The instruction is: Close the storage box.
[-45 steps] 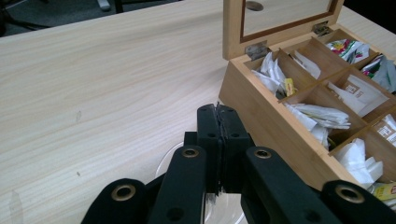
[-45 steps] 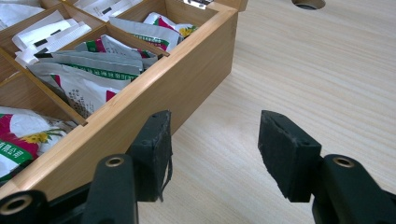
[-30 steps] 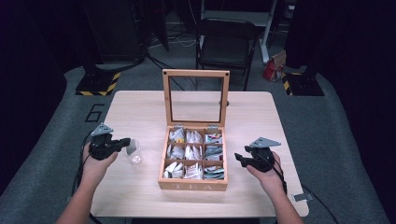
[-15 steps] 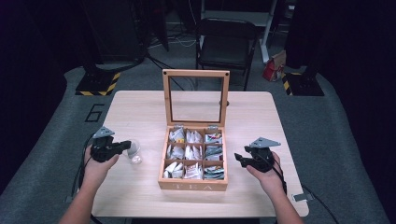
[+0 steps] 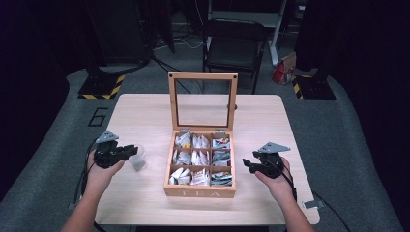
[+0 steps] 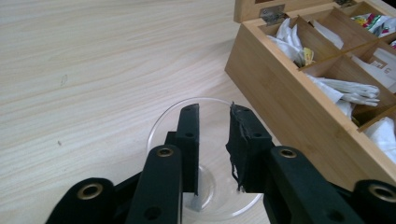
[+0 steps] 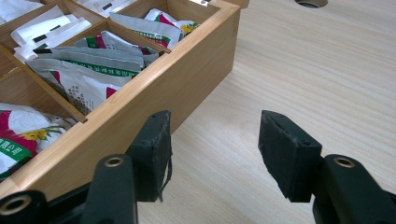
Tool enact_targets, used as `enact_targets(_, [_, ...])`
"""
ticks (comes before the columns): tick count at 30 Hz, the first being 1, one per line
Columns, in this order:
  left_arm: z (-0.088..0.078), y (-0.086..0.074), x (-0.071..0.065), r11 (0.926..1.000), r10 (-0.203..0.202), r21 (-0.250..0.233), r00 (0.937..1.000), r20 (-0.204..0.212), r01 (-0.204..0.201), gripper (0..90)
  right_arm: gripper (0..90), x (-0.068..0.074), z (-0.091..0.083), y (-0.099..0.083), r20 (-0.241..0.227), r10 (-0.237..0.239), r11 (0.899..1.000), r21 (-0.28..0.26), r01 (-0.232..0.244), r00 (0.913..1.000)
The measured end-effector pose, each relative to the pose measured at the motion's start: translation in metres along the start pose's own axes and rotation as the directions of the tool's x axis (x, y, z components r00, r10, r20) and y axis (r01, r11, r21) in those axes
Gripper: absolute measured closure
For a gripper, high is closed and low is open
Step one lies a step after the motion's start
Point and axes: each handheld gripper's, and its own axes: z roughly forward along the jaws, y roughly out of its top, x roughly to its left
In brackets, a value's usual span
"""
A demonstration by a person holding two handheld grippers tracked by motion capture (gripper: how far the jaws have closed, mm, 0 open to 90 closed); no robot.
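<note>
Glass cup (image 5: 137,157) stands upright on the table (image 5: 145,111), at nine o'clock from the tea box (image 5: 200,186) and just beside it. Left gripper (image 5: 129,150) sits over the cup; in the left gripper view (image 6: 212,140) one jaw hangs inside the rim and the other by the wall, with a narrow gap between them. These jaws have just been opening, and whether the pads press the glass cannot be told. Right gripper (image 5: 247,165) lies at three o'clock from the box, jaws moderately apart and empty, seen in the right gripper view (image 7: 212,154) above bare wood beside the box wall. Box lid (image 5: 203,99) stands upright at twelve o'clock; compartments hold tea bags (image 5: 193,159).
</note>
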Motion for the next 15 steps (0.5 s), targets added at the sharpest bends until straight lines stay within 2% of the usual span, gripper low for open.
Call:
enact_targets(9, [-0.003,0.012,-0.010,0.9998,0.017,-0.014,0.9997,0.019,-0.017,59.5,43.3,-0.001,-0.003,0.005,-0.008,0.003,1.000,-0.005,-0.003,1.0000])
enact_targets(13, [-0.003,0.016,-0.014,0.9994,0.022,-0.027,0.9995,0.022,-0.022,54.1,42.4,-0.001,-0.004,0.009,-0.031,0.017,1.000,-0.005,-0.017,0.9994])
enact_targets(15, [-0.003,0.017,-0.015,0.9995,0.028,-0.017,0.9992,0.029,-0.028,53.2,42.2,0.000,-0.006,0.011,-0.039,0.013,1.000,-0.004,-0.013,0.9991])
